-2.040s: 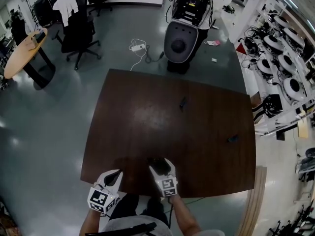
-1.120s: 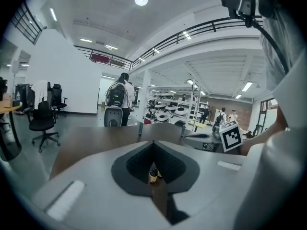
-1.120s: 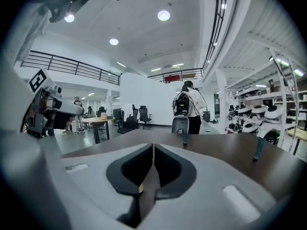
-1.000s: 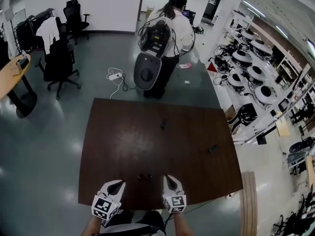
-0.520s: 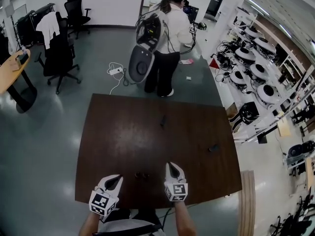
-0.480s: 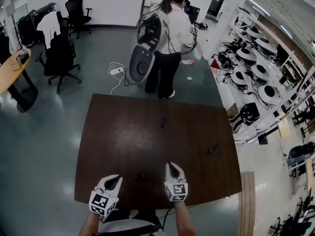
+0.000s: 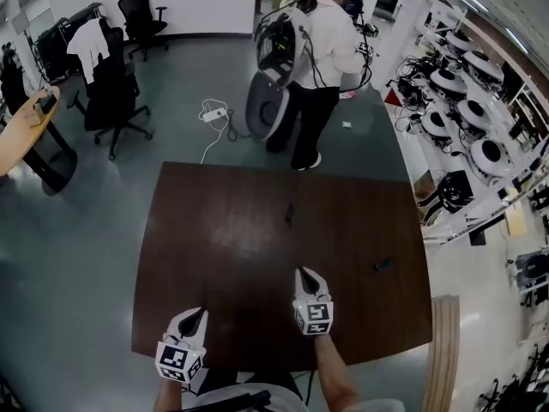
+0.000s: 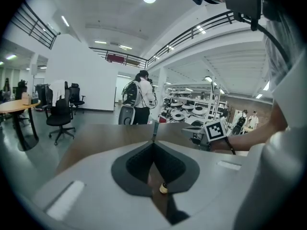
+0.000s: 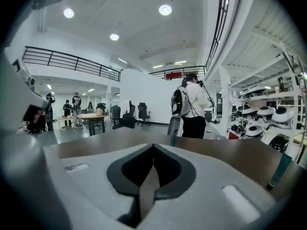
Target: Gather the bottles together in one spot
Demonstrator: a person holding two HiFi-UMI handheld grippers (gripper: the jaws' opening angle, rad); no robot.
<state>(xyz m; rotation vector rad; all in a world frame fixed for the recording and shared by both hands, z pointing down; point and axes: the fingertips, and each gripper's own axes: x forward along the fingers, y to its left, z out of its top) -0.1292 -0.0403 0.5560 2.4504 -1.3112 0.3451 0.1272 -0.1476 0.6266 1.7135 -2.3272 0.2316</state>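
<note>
Honestly this looks like the reaching step: left gripper (image 7: 197,313) and right gripper (image 7: 302,273) both have fingers clenched on nothing, the first bottle (image 7: 290,214) sits mid desk (image 7: 223,230), the second bottle (image 7: 383,264) nearer its right edge, so next the right fingers gotta open around one.

The left gripper (image 7: 194,314) and right gripper (image 7: 303,274) are held closed, pointed toward twelve o'clock, the right placed at two o'clock of the left.
</note>
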